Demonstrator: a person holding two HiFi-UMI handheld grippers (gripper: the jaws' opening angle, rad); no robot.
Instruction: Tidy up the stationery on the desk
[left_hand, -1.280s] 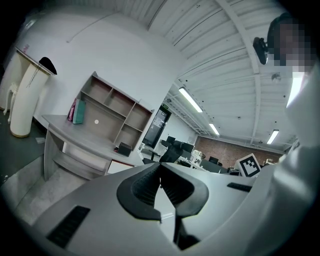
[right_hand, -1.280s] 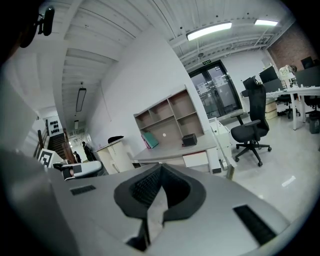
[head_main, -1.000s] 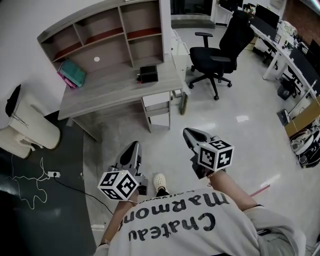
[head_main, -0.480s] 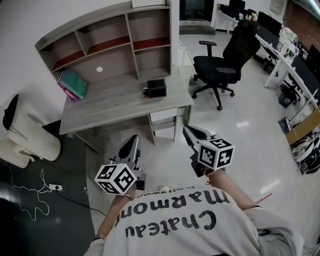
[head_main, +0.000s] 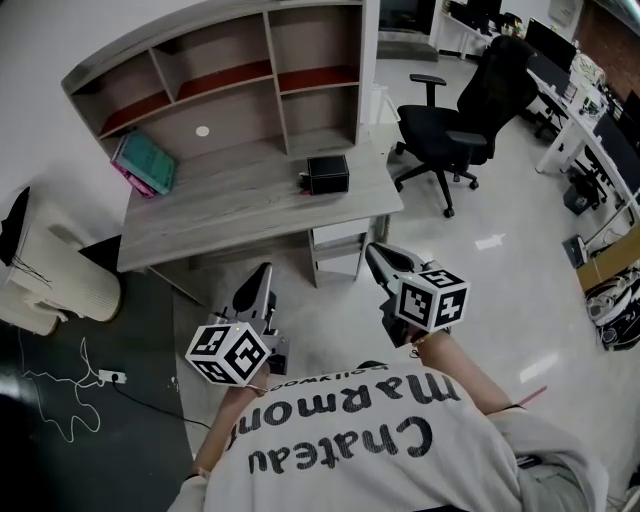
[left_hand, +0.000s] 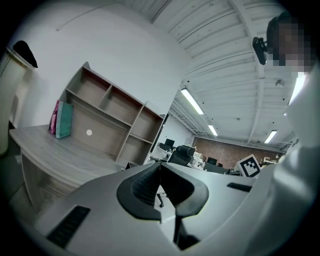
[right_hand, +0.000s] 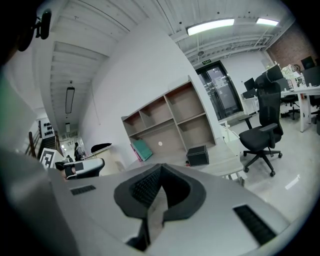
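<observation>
Your left tool (head_main: 264, 272) and right tool (head_main: 372, 252), low in the frame over the glossy pale floor (head_main: 500, 265), are both fully closed and hold nothing. The grey wood-grain bench (head_main: 220, 210) lies upper centre, backed by an open shelf unit (head_main: 215, 70). On it, a black box (head_main: 327, 174) stands near the right end; teal and pink folders (head_main: 145, 163) lean at the left. A black office chair (head_main: 465, 110) stands upper right.

Bright ceiling tubes (right_hand: 210, 26) light evenly; fisheye edges darken and bend.

The desk (head_main: 230, 205) is grey, the box (head_main: 327, 174) black, the folder (head_main: 150, 162) teal.
</observation>
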